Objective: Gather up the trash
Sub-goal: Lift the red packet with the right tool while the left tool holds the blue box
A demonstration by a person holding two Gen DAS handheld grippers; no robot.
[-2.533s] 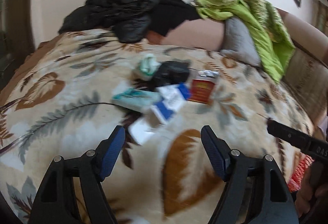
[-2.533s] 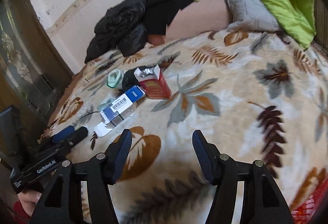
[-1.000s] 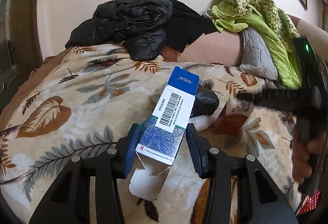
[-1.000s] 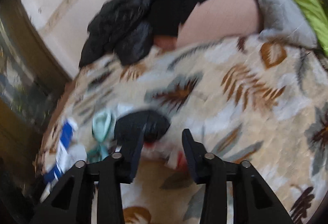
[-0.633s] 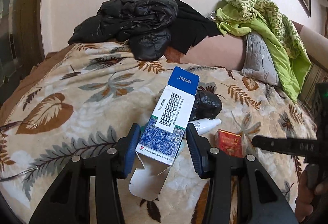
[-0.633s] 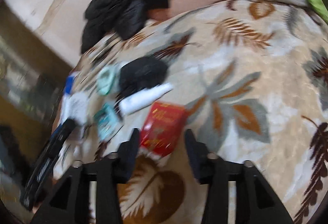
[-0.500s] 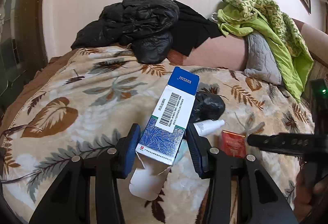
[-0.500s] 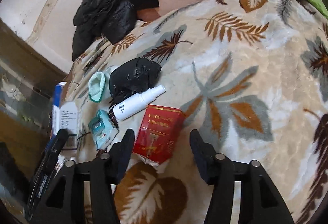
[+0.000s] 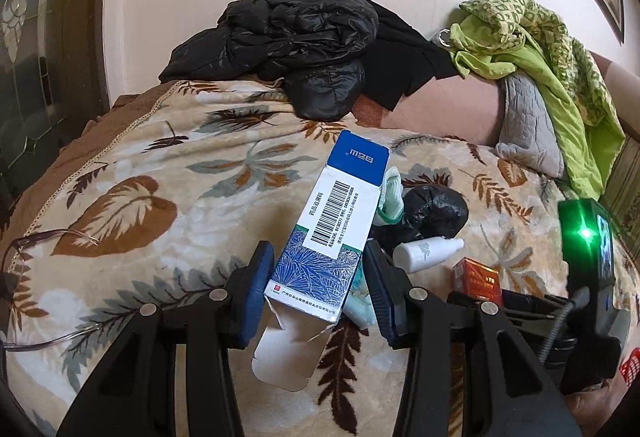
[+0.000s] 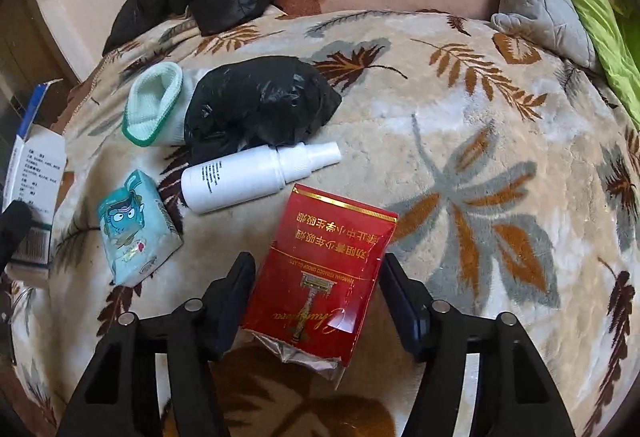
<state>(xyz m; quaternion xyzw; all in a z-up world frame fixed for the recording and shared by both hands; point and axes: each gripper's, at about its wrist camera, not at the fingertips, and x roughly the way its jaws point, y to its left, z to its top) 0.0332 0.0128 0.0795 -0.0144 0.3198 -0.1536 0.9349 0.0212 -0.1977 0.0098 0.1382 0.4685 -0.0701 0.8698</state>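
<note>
My left gripper (image 9: 318, 287) is shut on a blue and white carton (image 9: 338, 229) with a barcode, held above the bed, its bottom flap hanging open. My right gripper (image 10: 318, 289) is open with its fingers on either side of a red cigarette pack (image 10: 324, 277) that lies on the leaf-patterned blanket (image 10: 480, 141); there is a gap on the right side. A white spray bottle (image 10: 256, 177), a crumpled black bag (image 10: 260, 105), a teal tissue packet (image 10: 134, 229) and a pale green sock (image 10: 154, 105) lie beyond it.
A black jacket (image 9: 288, 37) is piled at the head of the bed. A grey pillow (image 9: 524, 125) and green cloth (image 9: 560, 77) lie at the right. Eyeglasses (image 9: 48, 241) rest at the blanket's left edge. A dark door (image 9: 40, 57) stands on the left.
My left gripper took hold of the carton and lifted it off the blanket. My right gripper swung down and closed in on the red pack, which now sits between its fingers.
</note>
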